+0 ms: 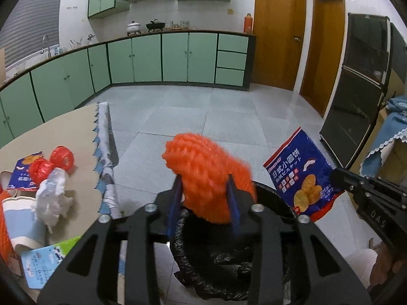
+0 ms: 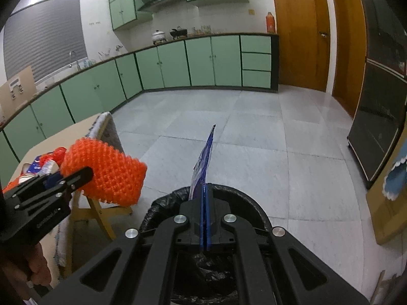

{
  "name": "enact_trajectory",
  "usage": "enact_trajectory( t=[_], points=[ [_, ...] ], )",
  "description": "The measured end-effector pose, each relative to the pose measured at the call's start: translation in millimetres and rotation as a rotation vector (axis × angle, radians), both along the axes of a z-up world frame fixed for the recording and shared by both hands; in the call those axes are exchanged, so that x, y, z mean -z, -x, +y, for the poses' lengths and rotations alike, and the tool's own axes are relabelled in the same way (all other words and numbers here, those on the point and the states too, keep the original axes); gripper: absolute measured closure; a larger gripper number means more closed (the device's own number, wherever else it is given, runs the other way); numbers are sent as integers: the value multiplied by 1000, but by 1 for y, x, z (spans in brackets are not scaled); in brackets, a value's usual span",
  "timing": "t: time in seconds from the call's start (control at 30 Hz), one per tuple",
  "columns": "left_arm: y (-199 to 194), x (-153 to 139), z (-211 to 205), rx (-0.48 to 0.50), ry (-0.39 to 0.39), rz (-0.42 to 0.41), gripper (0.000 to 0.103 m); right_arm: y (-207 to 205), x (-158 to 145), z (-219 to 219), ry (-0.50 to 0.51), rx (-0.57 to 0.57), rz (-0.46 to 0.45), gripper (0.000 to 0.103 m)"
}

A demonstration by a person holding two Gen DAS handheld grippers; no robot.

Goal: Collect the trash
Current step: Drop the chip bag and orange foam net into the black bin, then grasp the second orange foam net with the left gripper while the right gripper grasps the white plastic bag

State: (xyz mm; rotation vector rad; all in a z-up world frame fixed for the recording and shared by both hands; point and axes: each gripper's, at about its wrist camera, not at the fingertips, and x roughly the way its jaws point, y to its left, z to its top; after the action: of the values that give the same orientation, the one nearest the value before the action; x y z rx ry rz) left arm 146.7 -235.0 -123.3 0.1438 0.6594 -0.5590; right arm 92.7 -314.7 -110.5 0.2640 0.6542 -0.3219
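My left gripper (image 1: 204,180) has an orange foam net (image 1: 203,162) filling the gap between its blue fingers, above the near rim of a bin (image 1: 274,195) lined with a black bag. In the right wrist view the same net (image 2: 109,175) sticks out of the left gripper (image 2: 76,178), left of the bin (image 2: 241,193). My right gripper (image 2: 206,185) is shut on a blue snack bag (image 2: 203,162), seen edge-on over the bin's mouth. From the left wrist the bag (image 1: 302,175) shows its printed face, pinched by the right gripper (image 1: 335,175).
A table (image 1: 63,132) at the left carries red net pieces (image 1: 51,162), crumpled white plastic (image 1: 51,195), another blue snack bag (image 1: 23,170), a paper cup (image 1: 23,218) and a light blue pack (image 1: 43,259). Green cabinets (image 1: 152,58) line the far wall; a dark cabinet (image 1: 356,89) stands right.
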Motion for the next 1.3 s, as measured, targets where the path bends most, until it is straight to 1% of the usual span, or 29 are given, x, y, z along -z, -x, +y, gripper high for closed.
enact_trajectory(
  t=[0.03,0.07,0.1,0.13,0.23,0.27,0.3,0.33,0.4,0.43,0.5,0.6,0.7,0.87,0.97,1.0,1.1,1.3],
  points=[
    [-2,1,-1,2,2,4,57,0,3,-2,-10,9,3,99],
    [-4,2,-2,2,4,9,55,0,4,-5,-19,12,3,95],
    [-7,2,-3,3,6,11,52,1,5,-7,-25,17,3,88],
    [-7,2,-2,4,9,12,48,2,5,-6,-24,23,1,84],
    [-7,0,5,3,17,8,41,4,1,-8,-19,34,-12,72],
    [-6,-2,8,0,18,4,37,5,-1,-7,-18,37,-22,64],
    [-6,-5,11,-7,19,-5,31,6,-3,-7,-16,39,-31,54],
    [-5,-9,15,-18,21,-18,26,6,-8,-7,-12,42,-48,50],
    [0,-21,28,-52,26,-54,21,8,-16,-2,-3,40,-77,33],
    [2,-27,38,-76,30,-74,18,7,-21,3,6,37,-96,30],
    [6,-38,55,-117,34,-103,16,5,-33,16,24,24,-131,22],
    [12,-51,86,-204,21,-158,14,1,-45,35,34,-4,-175,17],
    [16,-62,117,-281,-2,-201,14,-5,-52,53,26,-42,-204,15],
    [24,-75,172,-414,-47,-256,13,-24,-58,97,-3,-142,-240,15],
    [27,-74,201,-499,-98,-283,13,-34,-57,125,3,-198,-251,15],
    [26,-71,211,-524,-115,-277,13,-36,-56,130,4,-208,-253,15],
    [21,-65,236,-572,-134,-248,13,-47,-50,156,-1,-255,-252,15],
    [12,-54,261,-578,-119,-193,13,-56,-43,189,18,-301,-265,15]
  ],
)
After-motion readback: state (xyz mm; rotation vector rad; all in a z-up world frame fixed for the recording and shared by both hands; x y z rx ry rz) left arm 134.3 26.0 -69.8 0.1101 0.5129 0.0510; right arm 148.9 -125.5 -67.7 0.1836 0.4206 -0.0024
